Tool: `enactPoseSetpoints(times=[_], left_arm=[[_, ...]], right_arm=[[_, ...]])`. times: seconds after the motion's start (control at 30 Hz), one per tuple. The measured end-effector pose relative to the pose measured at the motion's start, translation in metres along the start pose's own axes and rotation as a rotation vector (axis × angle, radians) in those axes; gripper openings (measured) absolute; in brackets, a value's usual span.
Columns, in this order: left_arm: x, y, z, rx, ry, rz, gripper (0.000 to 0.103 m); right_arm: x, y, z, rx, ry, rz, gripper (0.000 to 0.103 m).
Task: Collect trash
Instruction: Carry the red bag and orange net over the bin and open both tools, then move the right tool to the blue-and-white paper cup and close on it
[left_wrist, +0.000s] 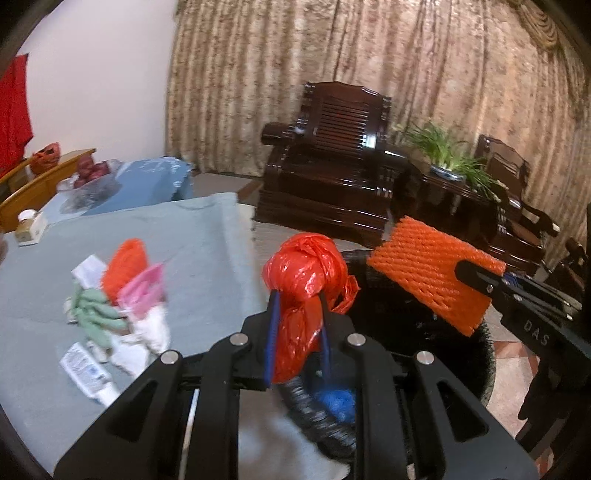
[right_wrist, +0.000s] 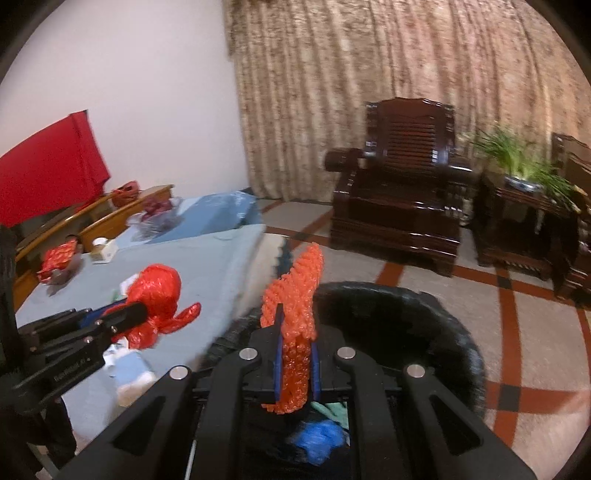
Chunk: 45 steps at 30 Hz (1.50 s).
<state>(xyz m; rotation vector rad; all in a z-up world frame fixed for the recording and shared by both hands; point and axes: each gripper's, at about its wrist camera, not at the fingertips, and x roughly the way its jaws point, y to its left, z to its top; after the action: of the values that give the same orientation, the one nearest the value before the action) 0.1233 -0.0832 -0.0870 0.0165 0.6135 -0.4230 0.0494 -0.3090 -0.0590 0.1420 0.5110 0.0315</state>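
- left gripper (left_wrist: 297, 299) is clamped on a knotted red plastic bag (left_wrist: 306, 273), up over the near rim of the black trash bin (right_wrist: 436, 306)
- right gripper (right_wrist: 295, 328) pinches an orange foam net sleeve (right_wrist: 295, 295) above that bin
- more scraps (left_wrist: 118, 306) sit on the blue-covered table (left_wrist: 207, 236)

The bin (right_wrist: 424, 310) shows only in part: the right hand-held gripper (right_wrist: 295, 347) hides its near rim, and its blue contents (right_wrist: 317, 439) are blurred. Small scraps (left_wrist: 110, 321) left of the bin stay unreadable.

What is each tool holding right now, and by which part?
Left tool: knotted red plastic bag, pinched at its lower body. Right tool: orange foam net, gripped at its lower end.
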Motion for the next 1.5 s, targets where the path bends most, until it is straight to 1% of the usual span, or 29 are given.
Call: enactPoseSetpoints(times=[0.23,0.37,0.5,0.53,0.57,0.6,0.63,0.67,0.7,0.73,0.83,0.87,0.9,0.93,0.97,1.0,1.03,1.13,1.2,1.33,1.5], left_arm=[[0.030,-0.032,-0.002,0.035,0.028,-0.058,0.017],[0.047,-0.048,-0.008,0.052,0.056,-0.085,0.017],[0.059,-0.054,-0.016,0.062,0.089,-0.110,0.018],[0.063,-0.057,-0.016,0.064,0.095,-0.112,0.019],[0.065,-0.058,-0.018,0.065,0.102,-0.117,0.023],[0.066,-0.058,-0.019,0.065,0.107,-0.121,0.026],[0.068,-0.058,-0.020,0.063,0.109,-0.119,0.033],[0.069,-0.057,-0.021,0.056,0.112,-0.123,0.043],[0.070,-0.056,-0.021,0.046,0.118,-0.130,0.047],[0.070,-0.054,-0.021,0.038,0.120,-0.129,0.052],[0.069,-0.050,-0.022,0.027,0.123,-0.125,0.056],[0.068,-0.050,-0.021,0.028,0.118,-0.118,0.059],[0.067,-0.050,-0.020,0.028,0.113,-0.112,0.060],[0.063,-0.048,-0.019,0.028,0.105,-0.103,0.065],[0.059,-0.044,-0.017,0.027,0.093,-0.089,0.071],[0.054,-0.039,-0.016,0.027,0.080,-0.076,0.073],[0.048,-0.033,-0.013,0.025,0.062,-0.054,0.077],[0.033,-0.016,-0.008,0.012,0.031,-0.017,0.083],[0.018,0.002,-0.005,-0.002,-0.003,0.031,0.085],[-0.007,0.034,-0.004,-0.035,-0.036,0.113,0.085],[-0.038,0.082,-0.013,-0.081,-0.048,0.234,0.085]], right_arm=[[-0.003,-0.034,-0.013,0.023,0.031,-0.083,0.011],[0.000,-0.048,-0.020,0.035,0.056,-0.112,0.011],[0.005,-0.061,-0.030,0.051,0.085,-0.132,0.011],[0.006,-0.063,-0.033,0.054,0.091,-0.137,0.012],[0.008,-0.065,-0.036,0.058,0.099,-0.142,0.015],[0.008,-0.066,-0.039,0.060,0.105,-0.146,0.015],[0.009,-0.068,-0.041,0.065,0.111,-0.149,0.015],[0.010,-0.069,-0.043,0.067,0.115,-0.153,0.018],[0.011,-0.071,-0.044,0.069,0.121,-0.157,0.027],[0.012,-0.072,-0.047,0.072,0.127,-0.166,0.032],[0.013,-0.077,-0.050,0.079,0.133,-0.177,0.054],[0.013,-0.077,-0.051,0.080,0.135,-0.186,0.071],[0.012,-0.077,-0.051,0.082,0.132,-0.196,0.083],[0.010,-0.076,-0.051,0.083,0.124,-0.206,0.086],[0.009,-0.075,-0.051,0.086,0.117,-0.210,0.092],[0.008,-0.074,-0.050,0.092,0.117,-0.205,0.098],[0.007,-0.074,-0.049,0.097,0.114,-0.200,0.097],[0.005,-0.064,-0.042,0.093,0.097,-0.176,0.097],[0.005,-0.055,-0.036,0.087,0.082,-0.153,0.097],[0.007,-0.027,-0.027,0.064,0.056,-0.087,0.097],[0.017,0.025,-0.022,0.006,0.049,0.035,0.097]])
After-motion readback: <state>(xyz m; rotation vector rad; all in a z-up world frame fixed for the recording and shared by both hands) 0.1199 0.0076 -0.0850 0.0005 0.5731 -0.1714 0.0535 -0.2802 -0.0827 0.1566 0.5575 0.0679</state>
